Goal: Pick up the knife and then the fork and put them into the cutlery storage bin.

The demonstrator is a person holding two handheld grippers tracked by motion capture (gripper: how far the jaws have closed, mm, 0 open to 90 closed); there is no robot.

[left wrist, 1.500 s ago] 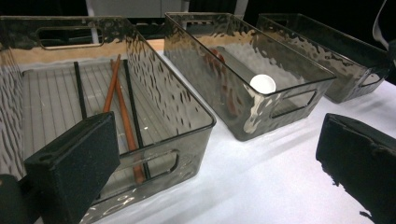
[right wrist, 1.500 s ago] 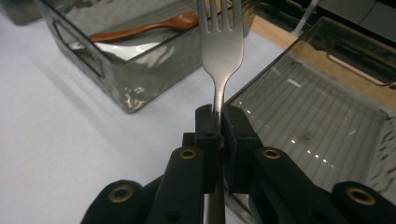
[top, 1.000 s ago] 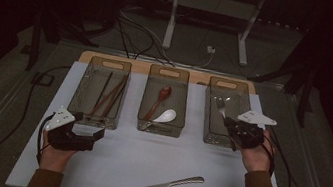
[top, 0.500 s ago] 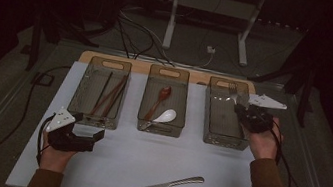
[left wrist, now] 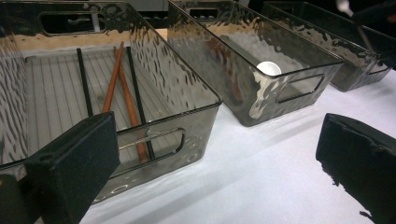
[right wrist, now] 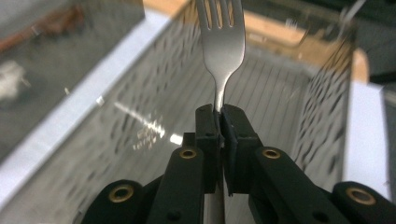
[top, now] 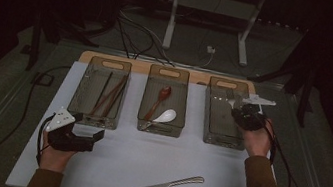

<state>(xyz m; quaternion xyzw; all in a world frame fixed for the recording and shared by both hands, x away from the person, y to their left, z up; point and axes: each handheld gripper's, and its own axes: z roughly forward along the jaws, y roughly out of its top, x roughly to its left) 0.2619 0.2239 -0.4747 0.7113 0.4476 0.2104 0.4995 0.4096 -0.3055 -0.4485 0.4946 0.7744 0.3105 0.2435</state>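
While clamped by its handle between the jaws of the right claw point(right wrist: 219, 121), the fork point(right wrist: 220, 42) points tines-forward above the right-hand tray point(top: 212, 126). Left claw point(top: 91, 137): released, resting on the white worktop point(top: 119, 157) before the chopstick tray point(top: 89, 106). Knife point(top: 167, 185) near front edge. Room dark.

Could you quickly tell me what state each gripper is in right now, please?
Left gripper: open, holding nothing.
Right gripper: closed on the fork, over the right-hand bin.

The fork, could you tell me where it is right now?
The fork is clamped in the right hand-held gripper, over the rightmost bin in the high view.
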